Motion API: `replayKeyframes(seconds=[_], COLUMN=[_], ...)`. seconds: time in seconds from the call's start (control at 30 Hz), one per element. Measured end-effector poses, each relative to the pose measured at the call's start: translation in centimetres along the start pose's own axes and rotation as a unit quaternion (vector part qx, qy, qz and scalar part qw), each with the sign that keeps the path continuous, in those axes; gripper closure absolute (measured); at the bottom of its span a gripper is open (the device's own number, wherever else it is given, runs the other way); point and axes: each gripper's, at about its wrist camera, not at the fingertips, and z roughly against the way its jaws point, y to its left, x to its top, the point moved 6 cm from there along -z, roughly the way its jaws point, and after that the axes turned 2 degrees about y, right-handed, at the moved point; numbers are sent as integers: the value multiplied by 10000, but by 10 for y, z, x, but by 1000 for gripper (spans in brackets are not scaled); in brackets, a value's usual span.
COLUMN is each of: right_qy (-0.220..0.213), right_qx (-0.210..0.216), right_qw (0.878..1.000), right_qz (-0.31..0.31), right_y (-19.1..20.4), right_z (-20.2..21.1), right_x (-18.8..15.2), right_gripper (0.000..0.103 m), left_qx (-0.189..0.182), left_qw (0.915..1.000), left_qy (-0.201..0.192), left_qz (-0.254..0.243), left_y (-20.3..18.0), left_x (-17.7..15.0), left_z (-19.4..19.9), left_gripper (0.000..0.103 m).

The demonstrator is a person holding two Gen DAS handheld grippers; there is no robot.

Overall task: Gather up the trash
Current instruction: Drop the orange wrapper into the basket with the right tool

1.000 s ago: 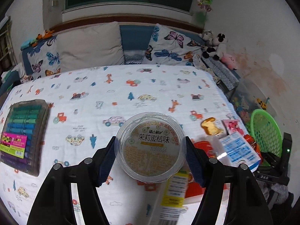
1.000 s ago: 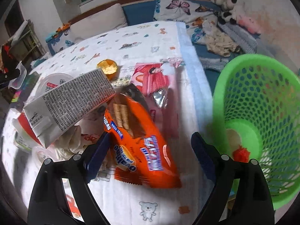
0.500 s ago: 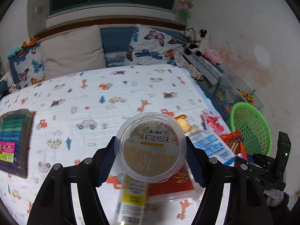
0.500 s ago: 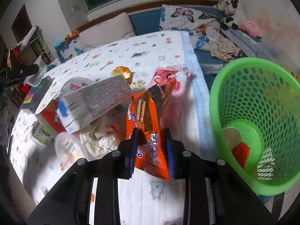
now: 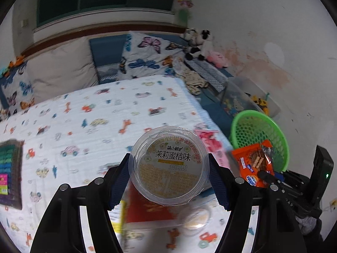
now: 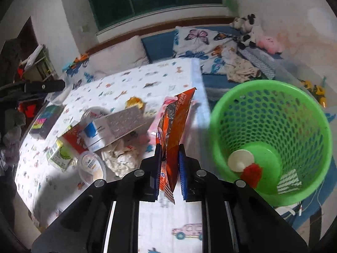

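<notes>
right claw [image 6: 170,164], jaws just closed and clamped on the orange snack wrapper [image 6: 175,126], lifted off the bed left of the green mesh basket [image 6: 271,139]; carry it over the rim before releasing. left claw [image 5: 169,172] clamped on a clear plastic cup [image 5: 169,165].

A glossy orange foil snack wrapper [image 6: 175,126] is crinkling at centre frame. A round clear plastic cup [image 5: 169,165] is showing a smooth printed film lid. At right, the perforated green plastic basket [image 6: 271,113] is gleaming; the printed white cloth bedsheet [image 5: 84,113] is looking matt.
</notes>
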Motion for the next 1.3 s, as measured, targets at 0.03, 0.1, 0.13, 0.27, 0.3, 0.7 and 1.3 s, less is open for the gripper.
replayKeyframes(seconds=[0.03,0.1,0.13,0.27,0.3,0.7,1.3], right_qy=[-45,-151,-179,-235,-220,70,-684], right_qx=[-51,-230,-310,-798,-915,-1726,-1922], right_qw=[10000,9996,9993,9963,9951,9831,9751], right_qz=[-24,-67,-99,-226,-292,-602,-875], right_y=[-5,-20,-28,-68,-81,-176,-199], right_z=[4,16,19,31,33,21,81], right_x=[2,6,8,9,9,0,-9], right_gripper=[87,87,87,87,87,82,40], left_qx=[-51,-178,-242,-483,-543,-946,-1268], left_qw=[10000,9997,9994,9977,9971,9884,9777], left_qy=[6,16,23,40,58,530,1138], left_qz=[-56,-190,-253,-476,-529,-1067,-1231], left_y=[-8,-29,-40,-80,-91,-202,-283], left_x=[2,6,9,17,18,24,10], left_z=[-1,-5,-7,-15,-18,-78,-155], left_gripper=[36,36,36,36,36,35,36])
